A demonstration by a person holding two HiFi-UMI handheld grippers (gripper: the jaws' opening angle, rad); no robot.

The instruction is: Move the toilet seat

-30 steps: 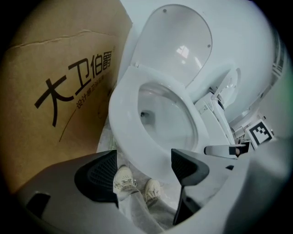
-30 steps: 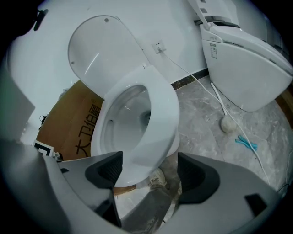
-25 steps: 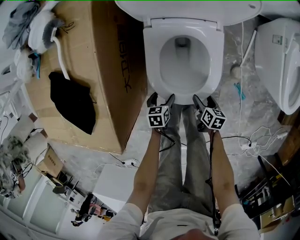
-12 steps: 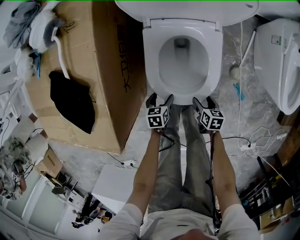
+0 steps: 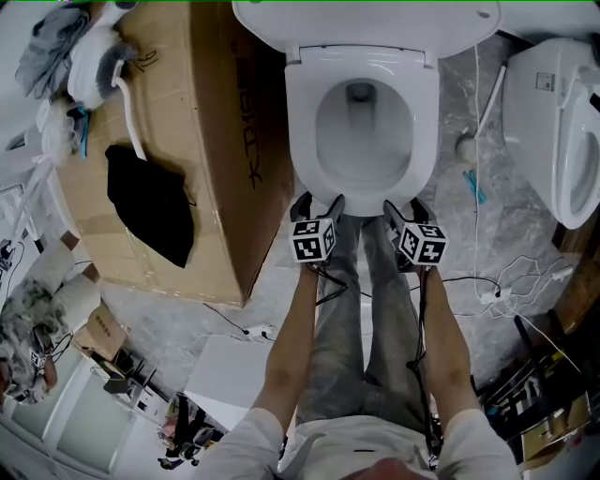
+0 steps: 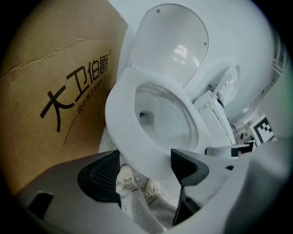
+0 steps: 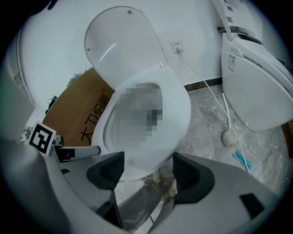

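Observation:
The white toilet seat (image 5: 361,183) lies down on the bowl, and the lid (image 5: 366,19) stands up behind it. In the head view, my left gripper (image 5: 320,202) and right gripper (image 5: 406,206) hover side by side just before the seat's front edge, both open. In the left gripper view the seat (image 6: 122,107) curves just beyond my left gripper (image 6: 144,171), whose jaws stand wide apart and empty. The right gripper view shows the seat (image 7: 181,107) just past my open right gripper (image 7: 149,173). I cannot tell whether either gripper touches the rim.
A big cardboard box (image 5: 211,141) stands close against the toilet's left side, with a black cloth (image 5: 150,202) on top. A second toilet (image 5: 558,131) stands to the right. A brush (image 5: 473,122) and cables (image 5: 506,281) lie on the marble floor. The person's legs (image 5: 366,319) are below the grippers.
Both grippers stay open at the front of the seat and have barely shifted. The head view has drifted slightly.

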